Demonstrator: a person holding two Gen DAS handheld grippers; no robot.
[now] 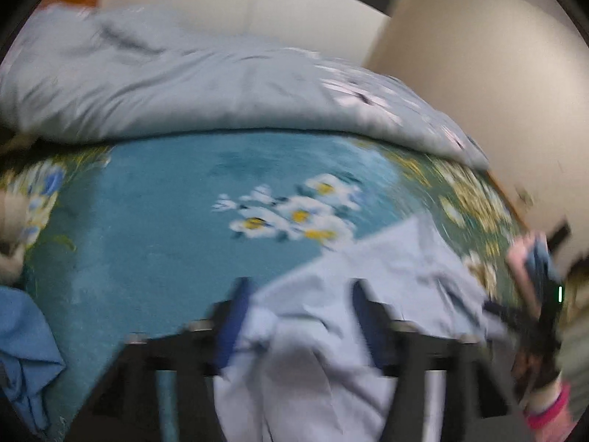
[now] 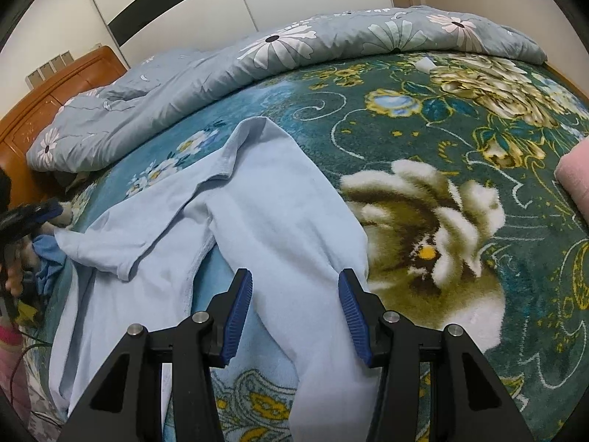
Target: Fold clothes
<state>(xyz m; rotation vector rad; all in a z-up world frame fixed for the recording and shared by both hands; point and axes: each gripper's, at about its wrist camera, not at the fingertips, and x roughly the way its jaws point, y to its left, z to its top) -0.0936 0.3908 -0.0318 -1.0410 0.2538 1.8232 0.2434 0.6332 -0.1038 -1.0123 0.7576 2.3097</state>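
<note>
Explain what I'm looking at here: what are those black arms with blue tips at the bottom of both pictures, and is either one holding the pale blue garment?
Those are hand-held grippers, one in each of a person's hands, each with a camera looking out along its two blue-padded fingers. The blurred picture comes from the left gripper, the sharp one from the right gripper.

Both look over a bed with a floral blanket and a grey quilt pushed to the far side. A pale blue shirt lies spread on the blanket, and a pink cloth sits at the right edge.

Both grippers are open over the shirt, with fabric between the fingers but not clamped. The left view is too blurred to tell if they touch it.
</note>
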